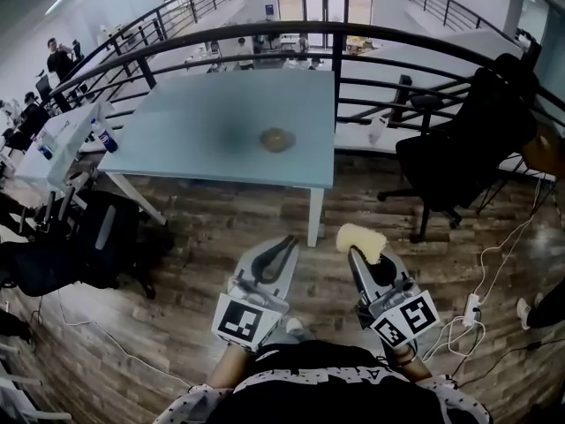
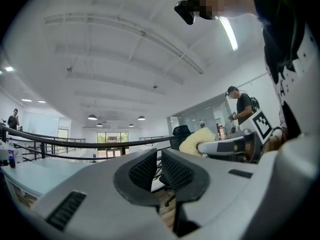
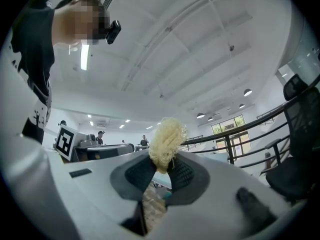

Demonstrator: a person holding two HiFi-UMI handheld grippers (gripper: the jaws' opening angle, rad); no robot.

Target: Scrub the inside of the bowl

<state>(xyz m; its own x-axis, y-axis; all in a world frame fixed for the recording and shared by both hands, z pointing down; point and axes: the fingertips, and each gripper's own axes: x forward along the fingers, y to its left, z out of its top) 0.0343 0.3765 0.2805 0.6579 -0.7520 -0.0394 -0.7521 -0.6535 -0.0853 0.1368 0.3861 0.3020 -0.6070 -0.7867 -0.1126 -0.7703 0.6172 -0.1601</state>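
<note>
An open-plan office mezzanine with a wood-plank floor (image 1: 221,228) and a dark curved railing (image 1: 335,32): a pale blue table (image 1: 221,104) stands ahead of the person, bare except for a small bowl (image 1: 276,139) sitting near its middle. The bowl is upright and well apart from both grippers, which are held low and close to the person's body, over the floor short of the table's near edge.

The right gripper (image 3: 162,166) has its jaws closed on a pale yellow, fibrous scrubber (image 3: 166,139). The tuft is pinched between the ribbed pads and fluffs out past the tips. In the head view it points towards the table.

The left gripper (image 2: 159,156) carries nothing. Its jaws are drawn together, with only a thin slit between the pads and nothing in it. It sits just beside the right gripper, on the person's left, and both tilt slightly upward towards the ceiling.

A black office chair (image 1: 459,148) stands to the right of the table, and white cables (image 1: 503,246) trail across the floor beyond it. To the left, a bottle (image 1: 104,138) stands on a second table, near more dark chairs. Other people are at desks farther back.
</note>
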